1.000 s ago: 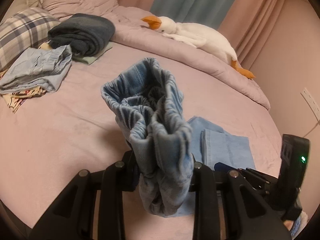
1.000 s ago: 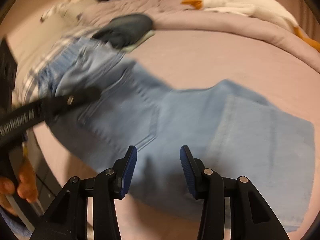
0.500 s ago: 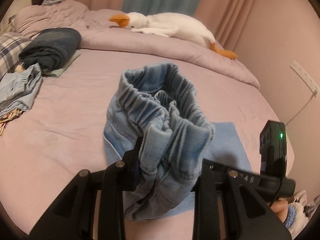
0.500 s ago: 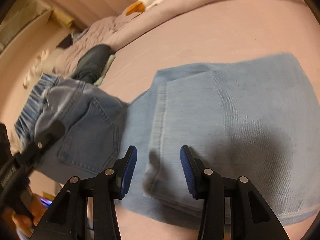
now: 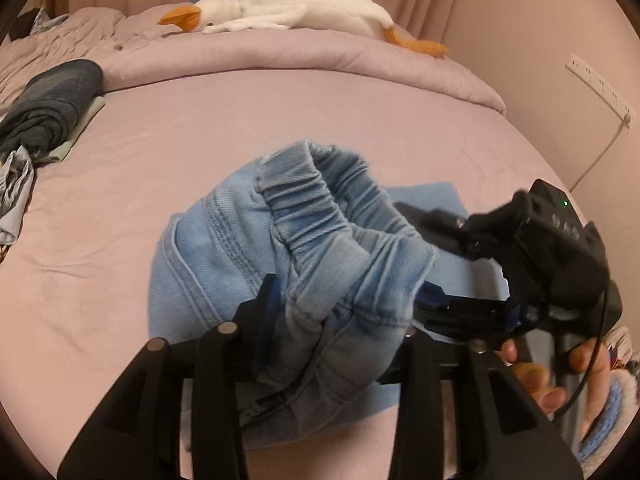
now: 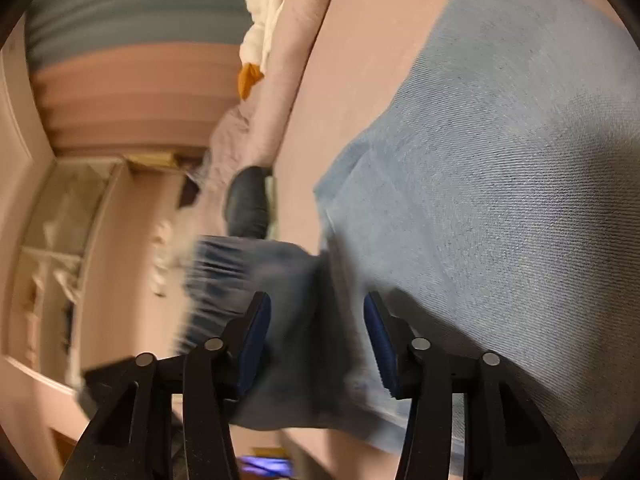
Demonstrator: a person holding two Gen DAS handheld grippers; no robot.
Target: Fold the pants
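Observation:
Light-blue denim pants [image 5: 224, 240] lie folded on the pink bed [image 5: 140, 140], their elastic waistband bunched up between the jaws of my left gripper [image 5: 340, 308]. Those jaws are opening, and the cloth still fills the gap and touches both pads. The right gripper [image 5: 416, 252], held by a hand [image 5: 560, 368], comes in from the right beside the waistband. In the blurred, rolled right wrist view the right gripper [image 6: 316, 312] is opening. A darker fold of the pants [image 6: 500, 200] sits between its blue pads [image 6: 256, 332] without being pinched.
A white plush goose [image 5: 296, 8] lies on the rolled quilt [image 5: 280, 56] at the far side. A dark folded garment [image 5: 52, 100] and a grey-blue one [image 5: 16, 184] sit at the left edge. A wall socket strip [image 5: 600, 84] and a cord are on the right wall.
The left gripper carried the waistband down and across onto the folded legs, and its jaws have widened. The right gripper rolled sideways, moved close to the pants beside the left gripper, and opened wider.

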